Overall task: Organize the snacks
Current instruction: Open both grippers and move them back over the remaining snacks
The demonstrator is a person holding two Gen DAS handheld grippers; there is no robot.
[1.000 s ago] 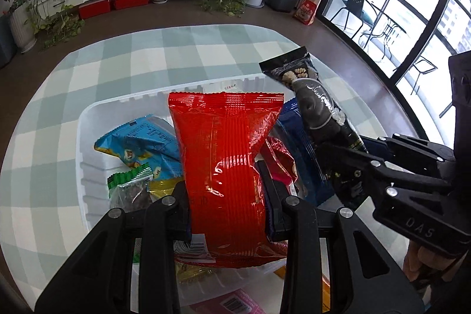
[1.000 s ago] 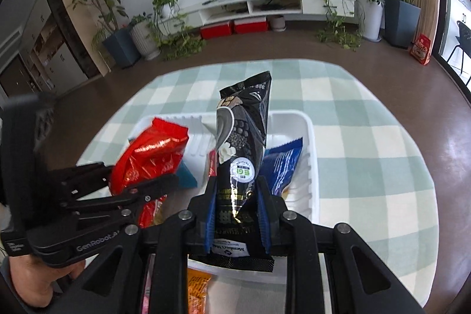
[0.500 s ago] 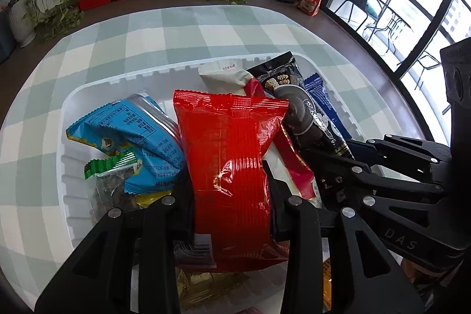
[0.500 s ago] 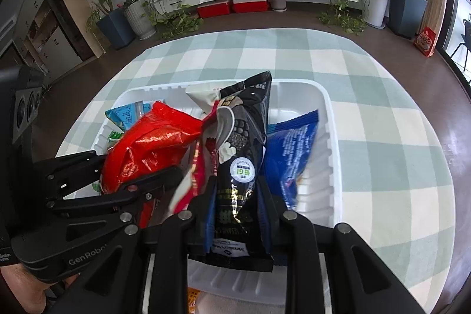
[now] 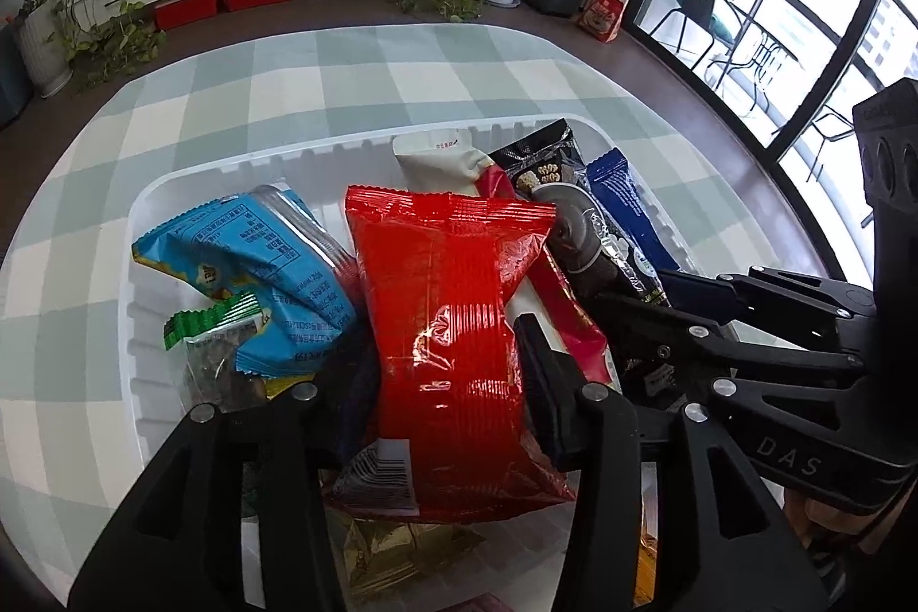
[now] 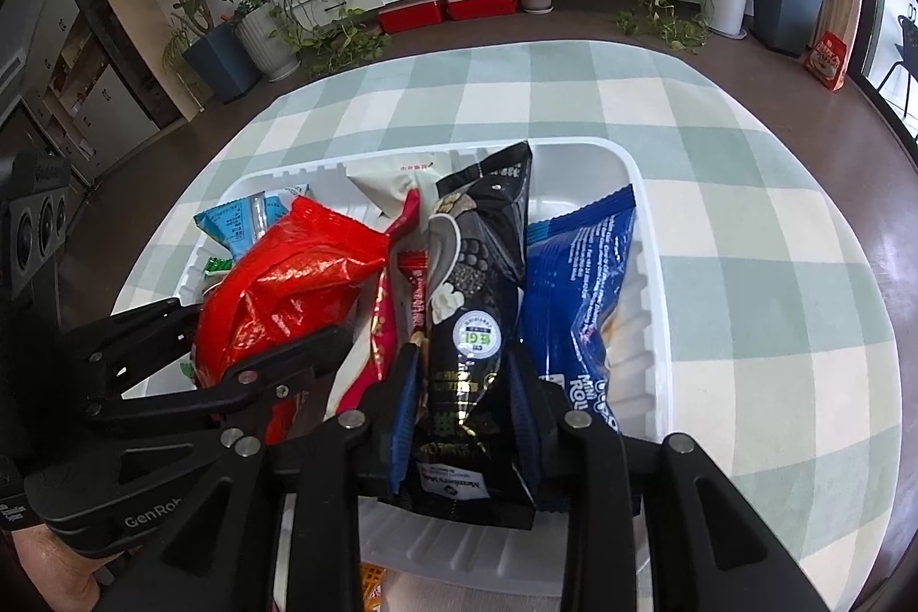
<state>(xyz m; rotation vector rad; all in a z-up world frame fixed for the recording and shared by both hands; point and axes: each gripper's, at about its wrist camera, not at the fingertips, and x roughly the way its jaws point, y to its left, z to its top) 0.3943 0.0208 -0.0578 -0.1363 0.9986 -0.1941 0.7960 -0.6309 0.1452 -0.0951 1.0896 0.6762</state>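
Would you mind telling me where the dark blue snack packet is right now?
In the right wrist view, the dark blue snack packet lies at the right end of the white plastic tray, beside the black snack packet.

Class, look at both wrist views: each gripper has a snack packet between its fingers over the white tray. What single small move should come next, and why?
Probably lift both grippers straight up and clear. The left gripper and the right gripper have just been opening, and gaps show beside the red bag and the black packet, which already stand among the snacks in the white tray.
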